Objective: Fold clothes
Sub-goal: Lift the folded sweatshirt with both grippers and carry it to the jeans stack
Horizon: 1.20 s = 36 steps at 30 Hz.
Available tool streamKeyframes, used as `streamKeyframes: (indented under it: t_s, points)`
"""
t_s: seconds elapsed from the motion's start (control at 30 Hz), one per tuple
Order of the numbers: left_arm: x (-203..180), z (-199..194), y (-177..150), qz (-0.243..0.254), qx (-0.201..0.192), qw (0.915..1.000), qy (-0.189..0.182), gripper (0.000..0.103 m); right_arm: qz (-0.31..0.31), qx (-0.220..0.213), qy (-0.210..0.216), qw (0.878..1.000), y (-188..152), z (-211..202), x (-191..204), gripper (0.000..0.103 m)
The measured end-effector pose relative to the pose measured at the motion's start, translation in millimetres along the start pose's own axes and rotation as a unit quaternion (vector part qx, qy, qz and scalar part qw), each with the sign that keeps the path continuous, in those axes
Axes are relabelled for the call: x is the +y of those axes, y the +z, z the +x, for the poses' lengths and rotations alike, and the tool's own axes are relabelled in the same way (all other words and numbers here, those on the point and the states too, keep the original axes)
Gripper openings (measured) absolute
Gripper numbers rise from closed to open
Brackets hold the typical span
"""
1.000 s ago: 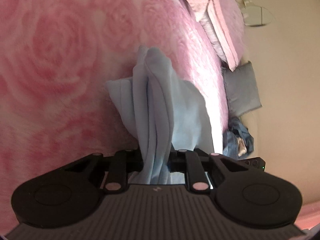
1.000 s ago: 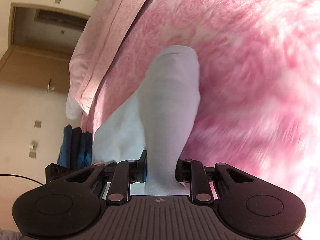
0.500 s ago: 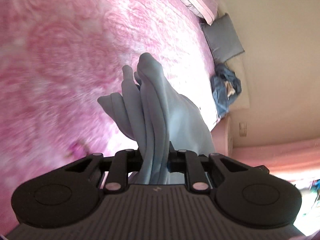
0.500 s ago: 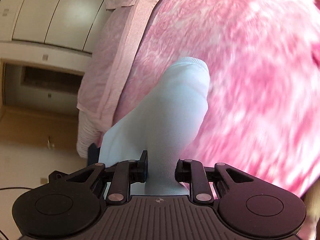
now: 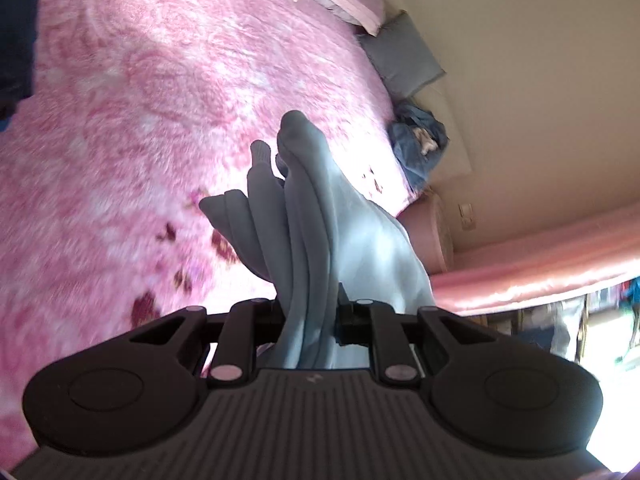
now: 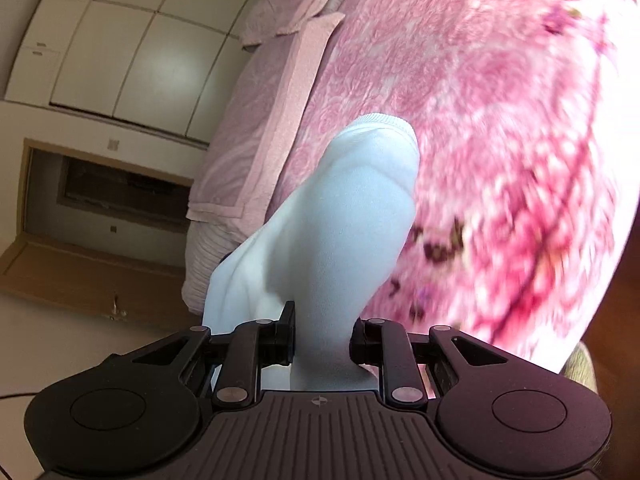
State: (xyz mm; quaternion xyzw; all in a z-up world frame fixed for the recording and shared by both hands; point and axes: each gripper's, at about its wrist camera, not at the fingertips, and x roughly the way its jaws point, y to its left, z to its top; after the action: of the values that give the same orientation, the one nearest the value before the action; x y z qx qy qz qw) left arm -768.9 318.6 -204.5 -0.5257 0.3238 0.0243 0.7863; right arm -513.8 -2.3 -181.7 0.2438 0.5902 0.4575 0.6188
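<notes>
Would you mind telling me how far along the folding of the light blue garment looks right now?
Early to midway. Done: both grippers have a hold, the left gripper on bunched folds of the light blue garment, the right gripper on its ribbed-edge part. In hand: it hangs above the pink blanket. Left: laying it down and folding it.

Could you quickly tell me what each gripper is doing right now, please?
Left gripper: closed on the bunched light blue garment.
Right gripper: closed on the same garment.

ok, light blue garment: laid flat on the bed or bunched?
Bunched. In the left wrist view the light blue garment hangs in thick gathered folds clamped by the left gripper; the right gripper clamps another part above the pink bedspread.
</notes>
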Motion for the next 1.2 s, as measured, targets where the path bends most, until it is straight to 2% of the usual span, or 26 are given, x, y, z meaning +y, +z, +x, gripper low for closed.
streamKeyframes:
  t_s: [0.13, 0.3, 0.4, 0.47, 0.57, 0.67, 0.77, 0.93, 1.1, 1.2]
  points:
    - [1.9, -44.2, -27.0, 0.002, 0.01, 0.9999, 0.008, 0.014, 0.022, -0.015, 0.003, 1.0, -54.6, -20.2, 15.2, 0.021]
    - [7.3, -103.0, -27.3, 0.006, 0.013, 0.9997, 0.02, 0.014, 0.058, -0.01, 0.005, 0.998, -109.2, -29.6, 50.1, 0.021]
    - [10.5, -138.3, -27.4, 0.008, 0.015, 0.9995, 0.028, 0.014, 0.063, -0.021, 0.016, 0.998, -127.7, -23.6, 75.5, 0.021]
    - [16.4, -158.5, -15.6, 0.019, 0.017, 0.9991, 0.035, 0.014, 0.072, -0.032, 0.02, 0.997, -139.1, -13.7, 92.8, 0.021]
    - [31.9, -187.1, 16.1, 0.035, 0.016, 0.9985, 0.04, 0.014, 0.086, -0.042, 0.026, 0.995, -151.3, 12.1, 115.7, 0.021]
    - [57.4, -215.7, 56.4, 0.053, 0.02, 0.9976, 0.039, 0.014, 0.097, -0.054, 0.04, 0.993, -164.8, 59.1, 140.9, 0.021]
    - [91.2, -238.3, 112.9, 0.081, 0.041, 0.9955, 0.029, 0.014, 0.114, -0.082, 0.048, 0.989, -182.2, 116.1, 170.6, 0.021]
    - [127.5, -266.7, 202.5, 0.122, 0.071, 0.9893, 0.04, 0.014, 0.151, -0.12, 0.051, 0.98, -204.3, 213.4, 217.2, 0.021]
    - [146.7, -272.3, 270.3, 0.141, 0.093, 0.9851, 0.035, 0.014, 0.142, -0.153, 0.042, 0.977, -199.1, 275.3, 266.5, 0.021]
    - [161.0, -256.6, 293.1, 0.149, 0.109, 0.9821, 0.038, 0.016, 0.144, -0.176, 0.032, 0.973, -196.5, 304.6, 273.2, 0.021]
